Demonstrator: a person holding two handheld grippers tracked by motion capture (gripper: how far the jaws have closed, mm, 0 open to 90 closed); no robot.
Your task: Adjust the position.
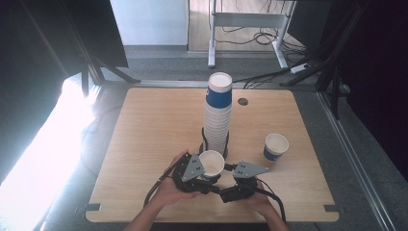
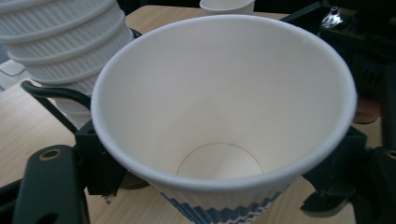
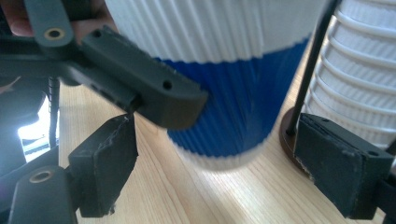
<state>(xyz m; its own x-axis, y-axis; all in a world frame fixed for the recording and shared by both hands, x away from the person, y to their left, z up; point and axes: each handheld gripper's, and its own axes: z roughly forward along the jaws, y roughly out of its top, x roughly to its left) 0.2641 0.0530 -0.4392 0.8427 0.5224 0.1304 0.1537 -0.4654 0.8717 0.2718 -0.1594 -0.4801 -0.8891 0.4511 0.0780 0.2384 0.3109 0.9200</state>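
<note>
Jaws of the left gripper (image 1: 208, 182) pinch a cup (image 1: 211, 163); those of the right gripper (image 1: 230, 185) stand spread just beside it.

Largest first: the room behind is dim, with a grey floor, cables and a white frame, and strong light falls on the left. Next comes the pale wood counter (image 1: 144, 139), smooth and level. On it a tall stack (image 1: 218, 113) of ribbed cups rises inside a black wire holder, and a spare cup (image 1: 275, 147) stands well apart to the right. The held cup sits upright at the counter's near middle, just in front of the stack; its white inside (image 2: 219, 93) looks empty. It is probably very light and easily crushed, its ribbed blue wall (image 3: 233, 98) giving fair grip; a gentle hold on the wall below the rim seems best.
</note>
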